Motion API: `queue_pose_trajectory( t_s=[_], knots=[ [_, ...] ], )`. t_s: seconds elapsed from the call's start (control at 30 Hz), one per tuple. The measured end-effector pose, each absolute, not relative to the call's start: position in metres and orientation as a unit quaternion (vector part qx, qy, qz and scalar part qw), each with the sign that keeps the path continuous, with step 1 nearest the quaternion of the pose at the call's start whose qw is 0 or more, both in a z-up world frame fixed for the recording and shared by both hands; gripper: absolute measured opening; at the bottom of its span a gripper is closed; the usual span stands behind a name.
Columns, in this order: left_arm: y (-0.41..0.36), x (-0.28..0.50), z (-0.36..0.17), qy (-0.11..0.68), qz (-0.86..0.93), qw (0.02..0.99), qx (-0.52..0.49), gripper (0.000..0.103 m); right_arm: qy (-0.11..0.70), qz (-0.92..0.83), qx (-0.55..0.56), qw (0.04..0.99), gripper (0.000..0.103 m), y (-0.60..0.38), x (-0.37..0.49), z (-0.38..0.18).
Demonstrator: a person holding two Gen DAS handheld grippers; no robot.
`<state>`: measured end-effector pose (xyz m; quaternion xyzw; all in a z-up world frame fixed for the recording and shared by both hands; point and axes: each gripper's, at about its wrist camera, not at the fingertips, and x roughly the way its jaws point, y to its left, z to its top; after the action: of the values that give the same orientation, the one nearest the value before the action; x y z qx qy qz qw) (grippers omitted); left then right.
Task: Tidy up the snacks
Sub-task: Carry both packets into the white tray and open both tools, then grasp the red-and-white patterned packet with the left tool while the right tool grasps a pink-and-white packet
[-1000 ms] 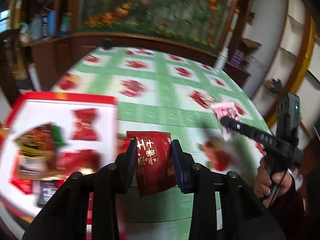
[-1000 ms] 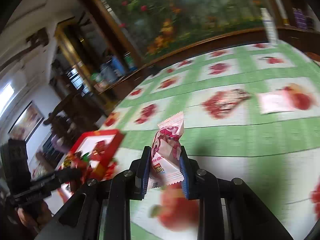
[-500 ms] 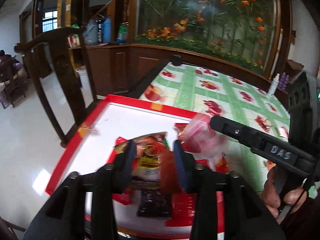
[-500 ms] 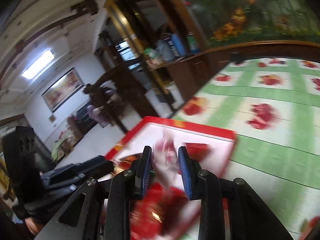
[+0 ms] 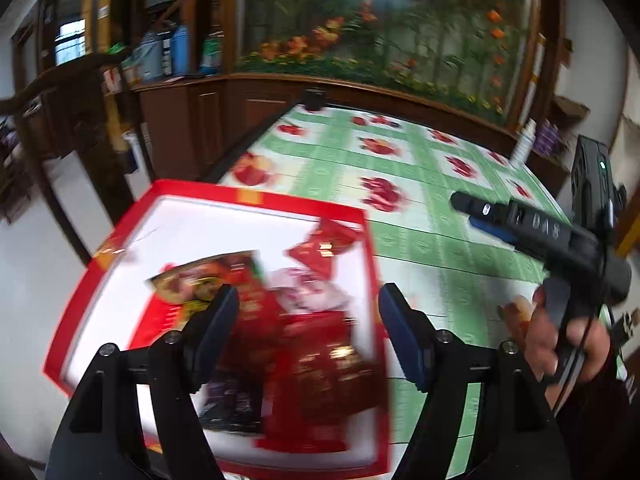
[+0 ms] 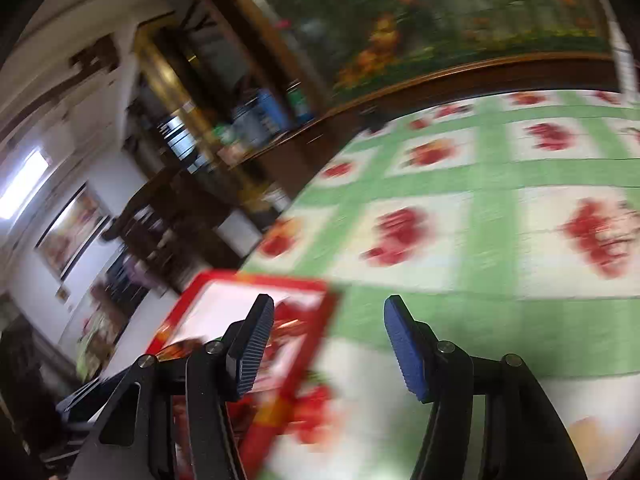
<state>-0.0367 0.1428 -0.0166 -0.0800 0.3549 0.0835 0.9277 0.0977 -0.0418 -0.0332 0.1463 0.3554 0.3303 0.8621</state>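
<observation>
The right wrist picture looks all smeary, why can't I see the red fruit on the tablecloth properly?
Right wrist view: the green-and-white fruit-print tablecloth and red-rimmed white tray are streaked by motion blur, while the open right gripper stays sharp. Left wrist view: the snack packets in the tray are smeared too, and the fisheye lens bends the room's edges.

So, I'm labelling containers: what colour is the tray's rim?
Red rim, clearest in the left wrist view.
</observation>
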Motion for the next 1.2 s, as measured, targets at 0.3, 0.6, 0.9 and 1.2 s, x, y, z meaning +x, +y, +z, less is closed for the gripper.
queue_pose_trajectory(
  t_s=[0.3,0.6,0.9,1.2],
  knots=[
    [0.05,0.026,-0.011,0.388,0.008,0.921,-0.031,0.075,0.309,0.146,0.172,0.924,0.063,-0.232,0.165,-0.032],
    [-0.062,0.147,-0.017,0.392,-0.071,0.916,0.036,0.075,0.356,0.084,0.229,0.902,0.054,-0.319,0.202,-0.048],
    [-0.131,0.22,-0.053,0.429,-0.132,0.886,0.12,0.075,0.409,0.062,0.271,0.869,0.056,-0.338,0.206,-0.062],
    [-0.146,0.224,-0.072,0.436,-0.168,0.873,0.138,0.05,0.398,0.109,0.299,0.86,0.045,-0.328,0.216,-0.07]
  ],
)
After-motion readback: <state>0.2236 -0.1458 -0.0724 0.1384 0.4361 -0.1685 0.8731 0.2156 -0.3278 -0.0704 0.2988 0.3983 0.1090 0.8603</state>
